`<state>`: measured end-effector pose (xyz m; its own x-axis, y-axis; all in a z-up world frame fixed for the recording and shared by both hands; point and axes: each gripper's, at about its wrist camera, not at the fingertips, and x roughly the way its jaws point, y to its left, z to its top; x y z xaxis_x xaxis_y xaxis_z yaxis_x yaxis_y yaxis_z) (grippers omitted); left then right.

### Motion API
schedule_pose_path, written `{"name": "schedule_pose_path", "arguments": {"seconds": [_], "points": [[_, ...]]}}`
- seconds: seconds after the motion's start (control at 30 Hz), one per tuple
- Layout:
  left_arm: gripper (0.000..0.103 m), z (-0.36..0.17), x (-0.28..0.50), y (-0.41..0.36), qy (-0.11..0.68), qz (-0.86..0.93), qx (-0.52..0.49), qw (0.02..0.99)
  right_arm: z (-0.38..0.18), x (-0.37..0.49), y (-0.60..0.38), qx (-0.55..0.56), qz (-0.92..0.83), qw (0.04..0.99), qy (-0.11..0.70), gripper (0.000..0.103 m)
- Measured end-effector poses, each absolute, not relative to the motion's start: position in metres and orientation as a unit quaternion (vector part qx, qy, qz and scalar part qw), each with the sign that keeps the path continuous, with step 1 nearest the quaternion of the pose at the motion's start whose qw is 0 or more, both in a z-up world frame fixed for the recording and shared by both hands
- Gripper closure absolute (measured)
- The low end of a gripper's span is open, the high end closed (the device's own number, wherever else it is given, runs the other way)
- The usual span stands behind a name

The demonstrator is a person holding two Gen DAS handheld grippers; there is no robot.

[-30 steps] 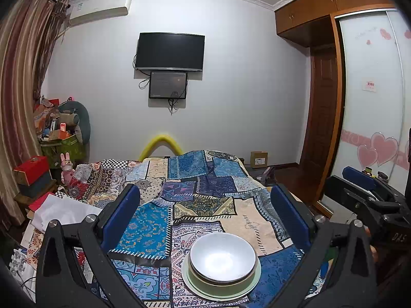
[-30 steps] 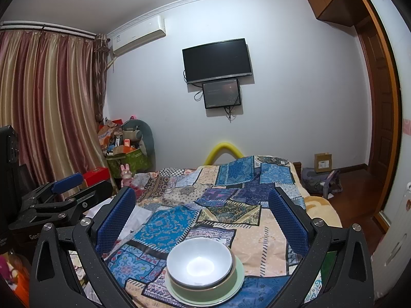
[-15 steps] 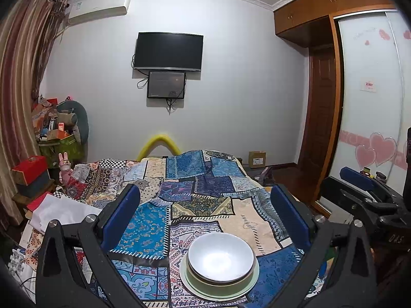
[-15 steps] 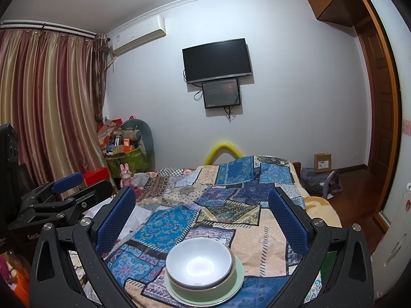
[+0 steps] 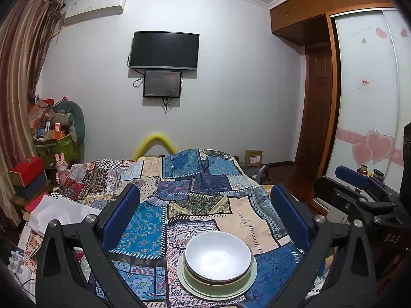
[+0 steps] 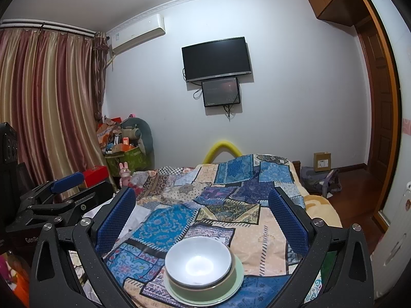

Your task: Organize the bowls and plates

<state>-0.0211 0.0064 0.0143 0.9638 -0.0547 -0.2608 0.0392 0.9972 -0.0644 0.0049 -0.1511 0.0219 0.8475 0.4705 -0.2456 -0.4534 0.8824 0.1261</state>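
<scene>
Two bowls [image 5: 217,261] sit stacked on a green plate [image 5: 190,286] on the patchwork quilt [image 5: 195,192]. The left gripper [image 5: 205,218] and right gripper [image 6: 203,218] hold their claws wide apart, gripping nothing.

We read "DAS" in pale letters on the black body of the right gripper [image 5: 370,200], at the right edge of the left wrist view. In the right wrist view, the left gripper [image 6: 59,195] at the left edge carries "GenRo", cut off by our frame. A small white sign with red characters [image 5: 364,83] sits on the wardrobe door [image 5: 367,102], upper right; too small to read. The air conditioner [image 6: 136,34], upper left, has a green-and-white sticker, unreadable. The cardboard box [image 6: 322,161] by the wall shows a white label, also unreadable.
</scene>
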Motion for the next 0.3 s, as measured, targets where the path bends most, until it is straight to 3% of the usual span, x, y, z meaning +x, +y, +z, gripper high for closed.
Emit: {"name": "schedule_pose_path", "arguments": {"seconds": [0.3], "points": [[0.000, 0.0116, -0.0190, 0.0099, 0.136, -0.028, -0.036, 0.990, 0.0200, 0.0082, -0.1490, 0.030, 0.241, 0.960, 0.140, 0.000]]}}
